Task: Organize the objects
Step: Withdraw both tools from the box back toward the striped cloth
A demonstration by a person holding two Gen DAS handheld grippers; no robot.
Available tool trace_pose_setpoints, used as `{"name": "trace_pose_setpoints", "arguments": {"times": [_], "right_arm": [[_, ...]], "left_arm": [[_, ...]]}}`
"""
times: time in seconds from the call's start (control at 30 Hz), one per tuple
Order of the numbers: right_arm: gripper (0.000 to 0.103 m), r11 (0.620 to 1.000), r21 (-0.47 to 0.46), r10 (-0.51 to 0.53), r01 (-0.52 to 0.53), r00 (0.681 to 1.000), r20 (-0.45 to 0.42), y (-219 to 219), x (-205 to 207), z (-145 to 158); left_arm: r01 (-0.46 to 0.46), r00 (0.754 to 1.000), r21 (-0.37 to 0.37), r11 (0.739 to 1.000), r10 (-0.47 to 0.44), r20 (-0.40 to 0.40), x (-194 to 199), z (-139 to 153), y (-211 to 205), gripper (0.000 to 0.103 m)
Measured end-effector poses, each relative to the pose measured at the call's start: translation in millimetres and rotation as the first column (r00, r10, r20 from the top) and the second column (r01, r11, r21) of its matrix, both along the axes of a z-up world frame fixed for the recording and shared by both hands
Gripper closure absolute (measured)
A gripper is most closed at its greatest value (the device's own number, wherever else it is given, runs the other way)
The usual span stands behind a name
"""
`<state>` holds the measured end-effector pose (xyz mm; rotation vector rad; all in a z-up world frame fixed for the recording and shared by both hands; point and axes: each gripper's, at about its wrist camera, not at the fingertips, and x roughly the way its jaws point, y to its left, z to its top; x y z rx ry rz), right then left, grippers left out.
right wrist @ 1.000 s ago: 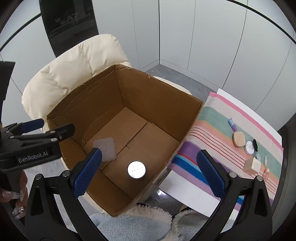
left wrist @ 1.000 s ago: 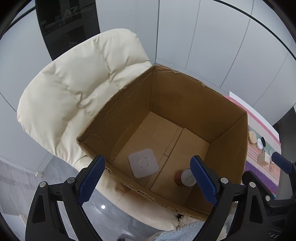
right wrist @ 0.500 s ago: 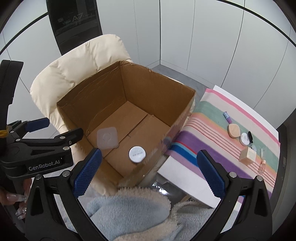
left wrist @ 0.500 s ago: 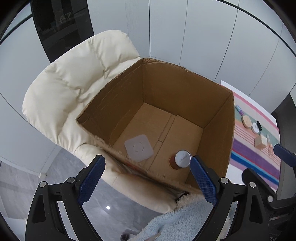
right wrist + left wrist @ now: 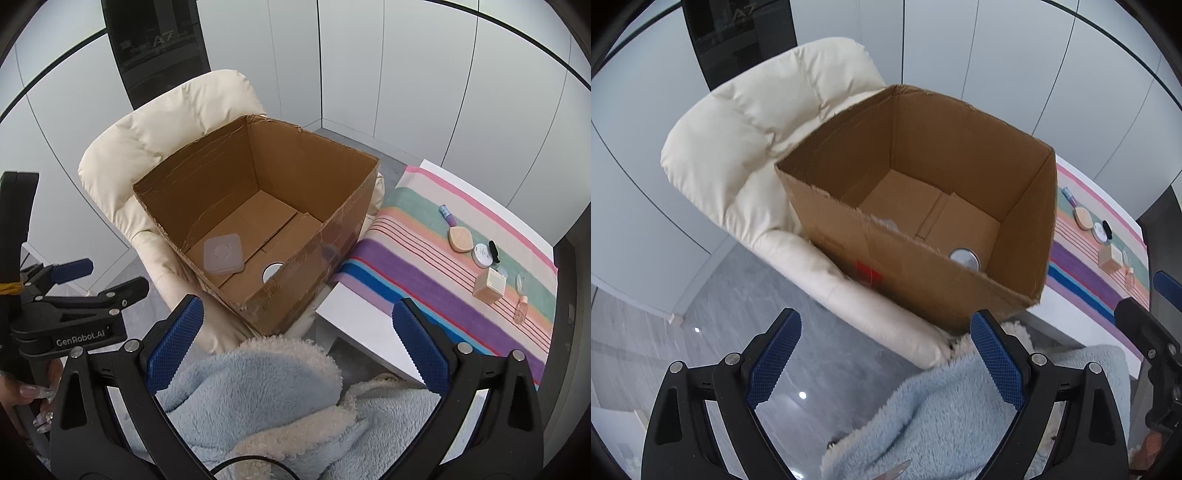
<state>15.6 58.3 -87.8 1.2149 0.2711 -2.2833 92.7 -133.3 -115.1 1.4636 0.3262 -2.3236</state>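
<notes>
Right gripper (image 5: 295, 343): jaws spread wide, nothing between the blue pads, hanging over a fluffy blue garment (image 5: 258, 398) with the cardboard box (image 5: 317, 251) ahead and slightly left. Left gripper (image 5: 884, 360): likewise wide and empty, pointed at the box's near wall from the other side, so well off from what remains to be gathered.

Already inside the box, on its floor: a translucent square lid (image 5: 223, 254) and a round silver-topped jar (image 5: 272, 271).

Still to collect, ahead and well to the right of the right gripper, on a striped cloth (image 5: 406, 266) over a white table (image 5: 362, 332): a purple tube (image 5: 448, 215), a beige teardrop sponge (image 5: 461, 239), a round tin (image 5: 482, 254) with a black item touching its far side, a pale cube (image 5: 489, 285), and a small clear bottle (image 5: 521, 312) lying flat beside the cube. Spread in a loose row running away and leftward from the bottle, each close to the next.

Nearer by far to the right gripper than to the left; probably a swing rightward across the table edge, with the cube and bottle first within reach. Bottle's long axis roughly in line with the gripper's forward direction, so jaws could likely close across it without much turning.
</notes>
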Motion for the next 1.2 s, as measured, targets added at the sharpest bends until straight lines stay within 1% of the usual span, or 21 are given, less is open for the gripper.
{"name": "trace_pose_setpoints", "arguments": {"times": [0.07,0.17,0.47,0.57,0.67,0.83,1.03,1.2], "right_arm": [[0.000,1.000,-0.008,-0.005,0.005,1.000,0.005,1.9,0.4,-0.2],[0.000,1.000,-0.014,-0.009,0.009,1.000,-0.001,5.1,2.2,1.1],[0.000,1.000,-0.018,-0.021,0.020,1.000,-0.018,10.1,5.7,4.5],[0.000,0.999,-0.020,-0.042,0.042,0.999,-0.018,15.9,4.9,4.6],[0.000,0.997,-0.014,-0.075,0.074,0.997,-0.021,26.3,4.2,4.8],[0.000,0.988,0.000,-0.154,0.154,0.987,-0.038,60.4,0.1,10.3],[0.000,0.964,0.001,-0.266,0.267,0.963,-0.047,113.2,-2.7,15.5],[0.000,0.934,-0.002,-0.356,0.357,0.933,-0.047,158.4,-3.1,18.4]], "left_arm": [[0.005,1.000,-0.008,1.000,-0.005,-0.005,-1.6,0.1,2.7,0.009],[0.022,1.000,-0.039,0.999,-0.022,-0.021,-3.2,3.4,7.2,0.009],[0.036,0.999,-0.058,0.998,-0.038,-0.037,-10.5,2.9,10.6,0.009],[0.038,0.997,-0.053,0.998,-0.041,-0.064,-16.2,6.6,12.8,0.009],[0.073,0.993,-0.069,0.995,-0.079,-0.084,-26.8,11.3,25.1,0.009],[0.160,0.984,-0.041,0.986,-0.163,-0.074,-45.0,10.3,57.2,0.009],[0.249,0.967,-0.019,0.968,-0.250,-0.058,-66.0,7.2,101.5,0.009],[0.332,0.941,-0.023,0.943,-0.332,-0.066,-80.5,8.7,142.2,0.009]]}}
